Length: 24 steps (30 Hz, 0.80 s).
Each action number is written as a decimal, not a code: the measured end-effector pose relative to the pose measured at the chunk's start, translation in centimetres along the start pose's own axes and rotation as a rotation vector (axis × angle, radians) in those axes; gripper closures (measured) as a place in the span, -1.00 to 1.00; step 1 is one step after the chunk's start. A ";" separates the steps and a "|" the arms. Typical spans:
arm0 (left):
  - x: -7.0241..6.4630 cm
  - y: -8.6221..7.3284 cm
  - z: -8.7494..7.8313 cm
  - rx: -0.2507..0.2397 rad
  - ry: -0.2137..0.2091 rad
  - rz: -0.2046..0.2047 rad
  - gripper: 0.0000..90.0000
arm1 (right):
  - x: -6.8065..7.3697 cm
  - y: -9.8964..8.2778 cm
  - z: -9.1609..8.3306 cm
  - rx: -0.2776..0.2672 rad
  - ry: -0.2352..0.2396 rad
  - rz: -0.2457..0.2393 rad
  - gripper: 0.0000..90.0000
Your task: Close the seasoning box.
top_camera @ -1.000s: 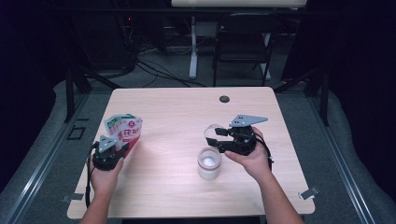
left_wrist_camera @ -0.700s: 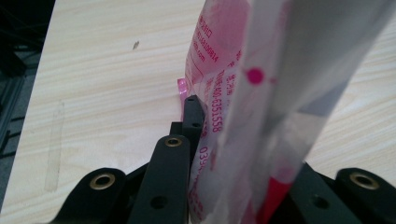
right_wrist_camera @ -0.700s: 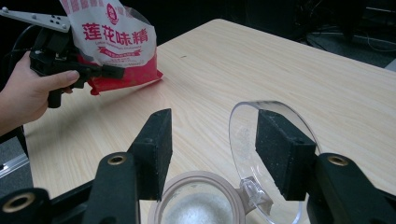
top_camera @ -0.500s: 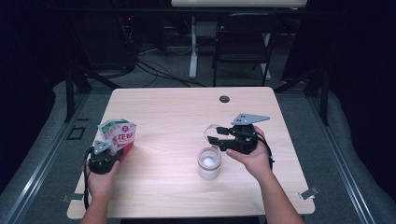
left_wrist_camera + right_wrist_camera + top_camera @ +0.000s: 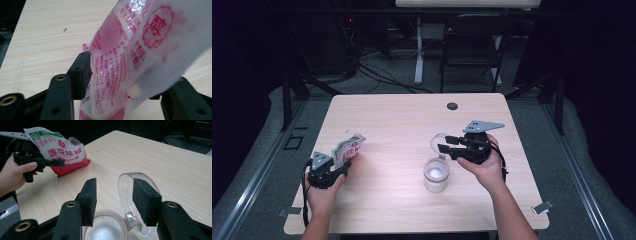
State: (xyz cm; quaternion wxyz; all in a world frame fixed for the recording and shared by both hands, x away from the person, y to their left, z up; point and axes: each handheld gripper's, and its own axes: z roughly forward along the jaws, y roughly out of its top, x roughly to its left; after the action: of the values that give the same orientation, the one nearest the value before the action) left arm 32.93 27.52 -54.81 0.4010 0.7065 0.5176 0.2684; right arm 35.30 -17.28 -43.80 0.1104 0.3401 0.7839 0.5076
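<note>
R tool [image 5: 447,143] sits just behind the sugar jar [image 5: 435,174], jaws part open and just been closing, straddling the upright flip lid [image 5: 136,197] w/o pinching it yet. Seasoning bag [image 5: 347,149] lies well to the left on the bench [image 5: 402,120]. L tool [image 5: 343,167] there has just been opening, bag loose between its jaws.

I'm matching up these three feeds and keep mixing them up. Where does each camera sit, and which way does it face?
High view: above the person's side, looking forward and down on the table; both forearms enter from below.
Left gripper view: rides the left gripper, looking along its black jaws at the pouch between them.
Right gripper view: rides the right gripper, facing the jar and its open lid.
Shared: the pouch appears in every view.
</note>
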 end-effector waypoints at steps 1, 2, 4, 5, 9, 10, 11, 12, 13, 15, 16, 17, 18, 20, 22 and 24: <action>0.0 0.0 0.1 -0.001 -0.002 0.001 0.03 | 0.0 0.0 0.1 0.002 -0.003 -0.001 0.23; -0.1 0.0 0.0 0.001 -0.003 0.002 0.03 | -0.1 -0.1 0.1 0.005 -0.002 0.000 0.23; -0.1 0.0 -0.1 -0.011 -0.002 -0.004 0.06 | -0.1 -0.1 0.1 0.008 -0.002 0.000 0.26; 0.0 0.0 -0.2 -0.014 -0.004 -0.013 0.06 | -0.2 -0.1 0.1 0.006 -0.002 0.001 0.28; 0.1 0.0 -0.4 -0.033 -0.017 -0.031 0.03 | -0.3 -0.1 0.0 -0.007 0.002 0.011 0.31; 0.1 0.1 -0.5 -0.035 -0.036 -0.040 0.03 | -0.3 -0.1 0.0 -0.009 0.003 0.012 0.30; 0.0 0.1 -0.7 -0.039 -0.033 -0.038 0.03 | -0.4 -0.1 -0.1 -0.011 0.006 0.013 0.31; -0.3 0.4 -1.1 -0.049 -0.031 -0.035 0.03 | -0.4 -0.1 -0.2 -0.012 0.000 0.013 0.33; -0.5 0.5 -1.3 -0.054 -0.035 -0.030 0.03 | -0.4 -0.1 -0.2 -0.011 0.004 0.011 0.36; -0.7 0.6 -1.5 -0.058 -0.049 -0.031 0.06 | -0.4 -0.1 -0.3 -0.010 0.007 0.009 0.38; -1.1 0.8 -2.0 -0.055 -0.078 -0.025 0.09 | -0.5 0.0 -0.5 -0.009 0.003 0.005 0.43; -1.3 0.9 -2.1 -0.051 -0.081 -0.017 0.11 | -0.5 0.0 -0.6 -0.012 0.003 0.005 0.45; -1.6 0.9 -2.3 -0.055 -0.092 -0.013 0.12 | -0.6 0.0 -0.6 -0.011 -0.001 0.006 0.47; -2.0 1.1 -2.6 -0.052 -0.105 -0.006 0.10 | -0.7 0.0 -0.7 -0.010 -0.009 0.007 0.51; -2.5 1.2 -2.7 -0.036 -0.131 -0.002 -0.01 | -0.8 0.0 -0.8 -0.008 -0.012 0.009 0.55; -3.1 1.2 -2.7 -0.017 -0.149 0.015 -0.10 | -0.8 0.0 -0.9 -0.008 -0.018 0.008 0.57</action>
State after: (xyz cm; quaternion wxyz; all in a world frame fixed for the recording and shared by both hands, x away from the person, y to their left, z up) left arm 30.45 25.17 -52.27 0.4422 0.7249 0.4790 0.2225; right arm 35.44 -18.46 -43.54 0.1168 0.3472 0.7794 0.5082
